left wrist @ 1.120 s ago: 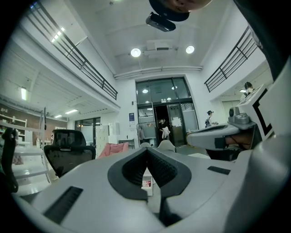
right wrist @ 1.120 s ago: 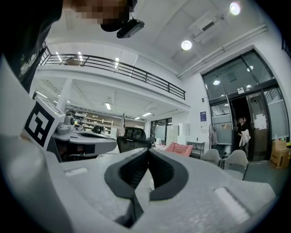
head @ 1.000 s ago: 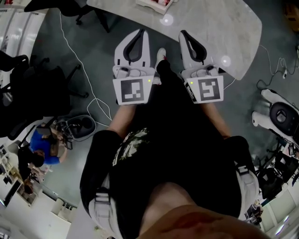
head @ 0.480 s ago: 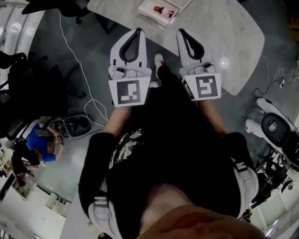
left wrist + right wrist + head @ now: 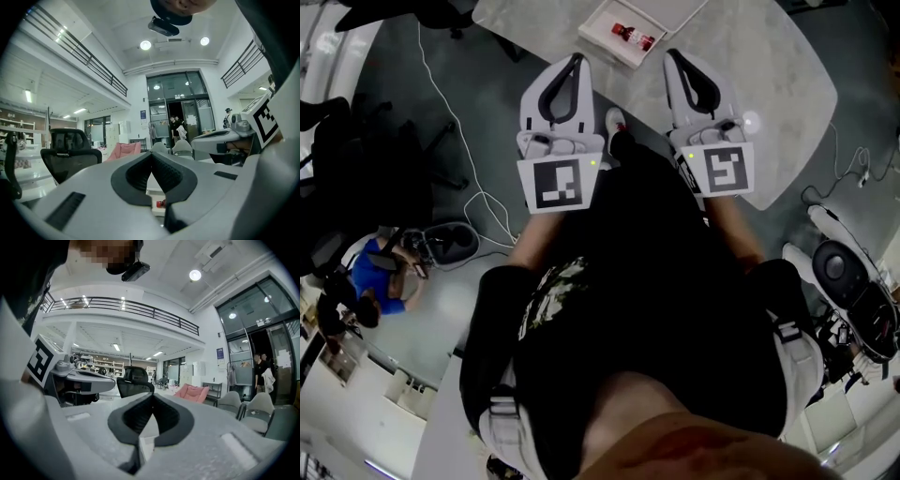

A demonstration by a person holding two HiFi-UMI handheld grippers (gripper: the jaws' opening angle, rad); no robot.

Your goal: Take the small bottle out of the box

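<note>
Our left tool (image 5: 576, 58) and right tool (image 5: 671, 54) are both pressed together and empty, held side by side at the desk's (image 5: 769, 84) near edge, since the small bottle (image 5: 633, 36) lies just ahead in its open box (image 5: 598, 36), not yet reached.

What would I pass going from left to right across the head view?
black chair → white cable → left gripper → small bottle → right gripper → bare right end of the table
</note>
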